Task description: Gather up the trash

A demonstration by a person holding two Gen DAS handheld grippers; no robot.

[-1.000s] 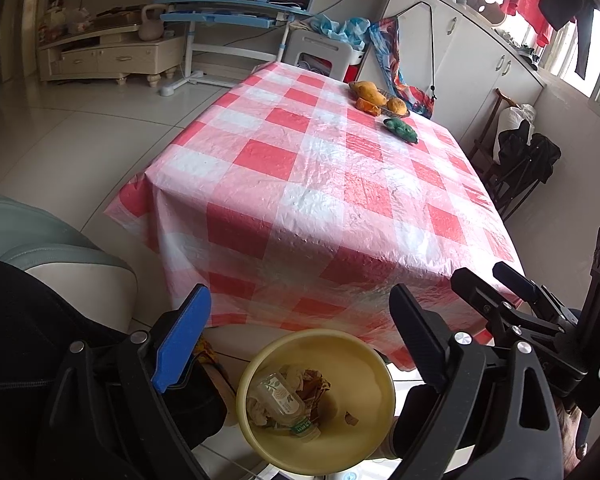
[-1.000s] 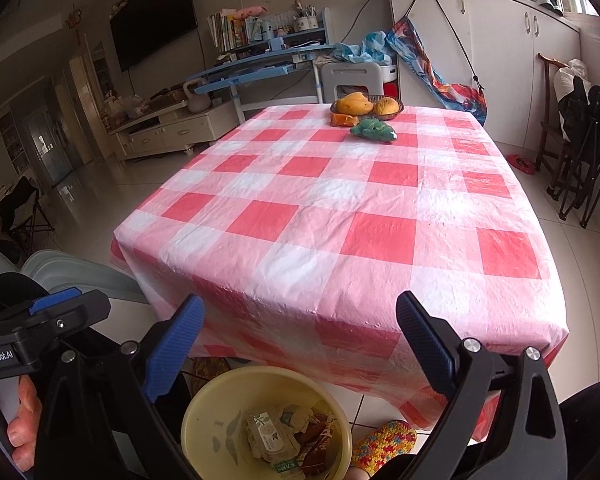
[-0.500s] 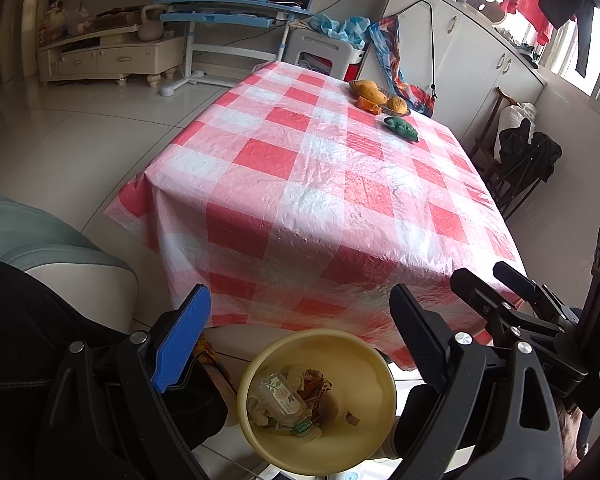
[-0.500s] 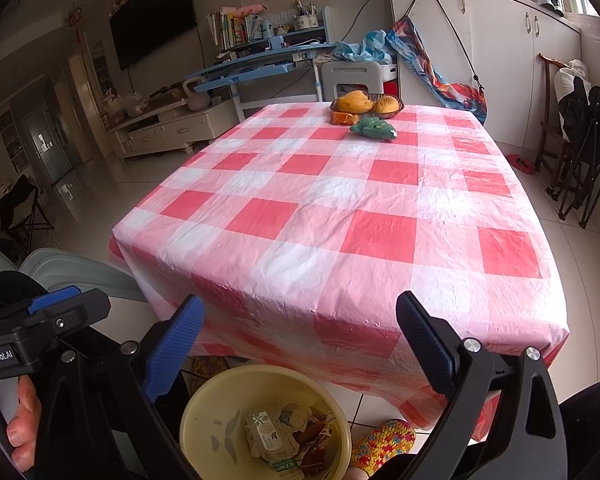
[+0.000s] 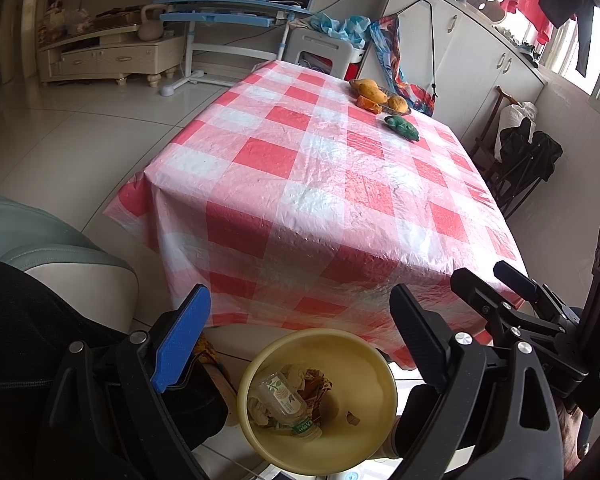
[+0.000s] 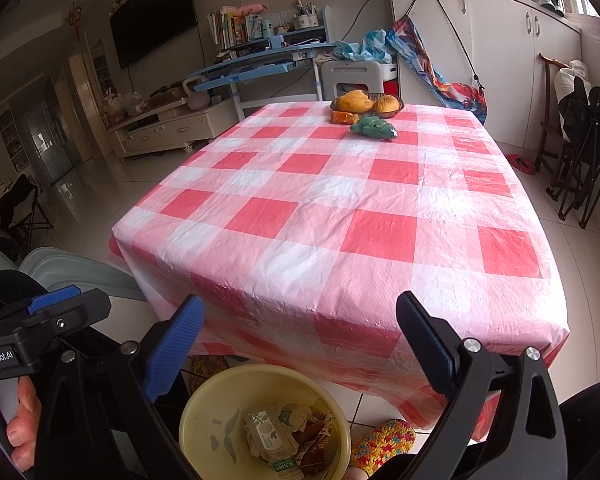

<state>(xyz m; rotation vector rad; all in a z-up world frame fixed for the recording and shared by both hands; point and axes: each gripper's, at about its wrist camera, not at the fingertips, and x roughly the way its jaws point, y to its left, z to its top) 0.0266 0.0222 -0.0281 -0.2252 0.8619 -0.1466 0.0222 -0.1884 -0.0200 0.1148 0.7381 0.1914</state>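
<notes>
A yellow bin (image 5: 364,364) (image 6: 212,412) stands on the floor at the table's near edge. Inside it lie a crushed clear plastic bottle (image 5: 284,400) (image 6: 266,434), wrappers and crumpled paper. My left gripper (image 5: 300,316) hangs above the bin, open, with nothing between its fingers. My right gripper (image 6: 300,328) is open and empty too, over the bin's far rim. Each gripper shows at the edge of the other's view. The table (image 5: 320,168) (image 6: 340,208) has a red and white checked cloth.
At the table's far end sit a dish of yellow fruit (image 6: 366,102) (image 5: 380,94) and a green soft toy (image 6: 374,128) (image 5: 402,128). A grey seat (image 5: 40,240) stands left, folding chairs (image 6: 580,140) right. A foot in a knitted slipper (image 6: 380,440) is beside the bin.
</notes>
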